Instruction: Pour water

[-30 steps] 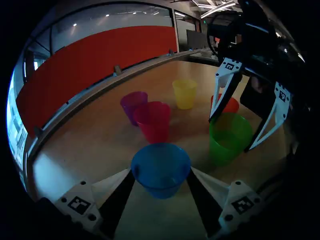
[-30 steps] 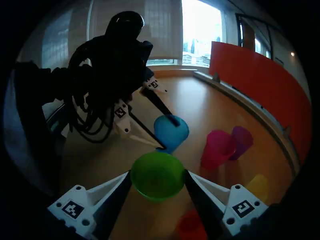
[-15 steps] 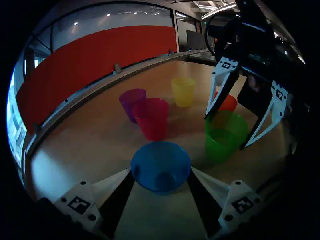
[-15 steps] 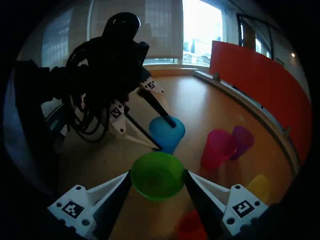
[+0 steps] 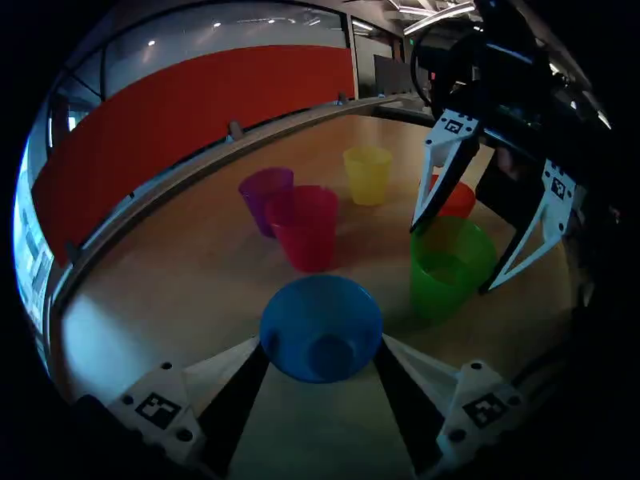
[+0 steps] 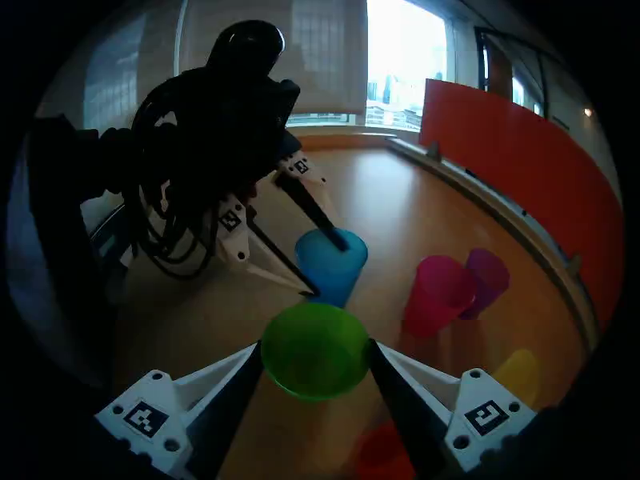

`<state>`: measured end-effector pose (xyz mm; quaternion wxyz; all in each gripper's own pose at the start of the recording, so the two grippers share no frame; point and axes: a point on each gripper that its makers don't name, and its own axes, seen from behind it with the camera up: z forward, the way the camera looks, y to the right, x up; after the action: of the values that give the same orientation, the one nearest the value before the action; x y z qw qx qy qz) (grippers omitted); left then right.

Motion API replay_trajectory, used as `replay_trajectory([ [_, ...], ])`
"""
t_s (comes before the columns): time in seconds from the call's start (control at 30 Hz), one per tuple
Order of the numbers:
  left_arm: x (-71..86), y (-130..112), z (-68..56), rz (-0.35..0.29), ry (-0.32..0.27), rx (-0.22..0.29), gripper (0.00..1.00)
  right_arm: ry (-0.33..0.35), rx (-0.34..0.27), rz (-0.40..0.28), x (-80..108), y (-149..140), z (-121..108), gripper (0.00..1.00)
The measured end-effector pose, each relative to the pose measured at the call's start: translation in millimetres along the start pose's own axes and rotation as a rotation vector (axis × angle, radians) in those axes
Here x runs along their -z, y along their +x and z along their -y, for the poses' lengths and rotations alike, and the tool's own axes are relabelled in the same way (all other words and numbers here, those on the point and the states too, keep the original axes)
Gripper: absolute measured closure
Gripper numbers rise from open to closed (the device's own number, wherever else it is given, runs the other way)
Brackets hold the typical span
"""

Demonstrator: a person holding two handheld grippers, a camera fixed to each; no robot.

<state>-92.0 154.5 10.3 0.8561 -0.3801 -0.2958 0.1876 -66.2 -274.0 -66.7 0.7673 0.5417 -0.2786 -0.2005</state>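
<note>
The left gripper (image 5: 320,342) clamps the blue cup (image 5: 320,320); beside that cup the right gripper (image 5: 450,258) grips the green cup (image 5: 438,286); a magenta cup (image 5: 306,226) stands beyond the blue cup.

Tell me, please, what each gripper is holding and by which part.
The left gripper holds the blue cup, the right gripper the green cup, each with fingers on opposite sides just below the rim.

Close opposed views, sharing blue cup (image 5: 321,328), green cup (image 5: 442,278)
</note>
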Motion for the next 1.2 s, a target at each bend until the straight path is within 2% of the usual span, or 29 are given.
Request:
replay_trajectory([
  [0.4,0.4,-12,-0.3,0.037,0.000,0.011,0.13,-0.005,-0.004,0.014,-1.3,-8,-1,0.06],
  [0.6,2.3,-17,1.9,0.049,0.010,-0.001,0.13,-0.009,-0.006,0.016,-0.9,-11,-2,0.06],
  [1.2,9.8,-17,-5.2,0.061,0.017,-0.035,0.13,-0.028,0.005,0.025,4.7,-20,-2,0.04],
])
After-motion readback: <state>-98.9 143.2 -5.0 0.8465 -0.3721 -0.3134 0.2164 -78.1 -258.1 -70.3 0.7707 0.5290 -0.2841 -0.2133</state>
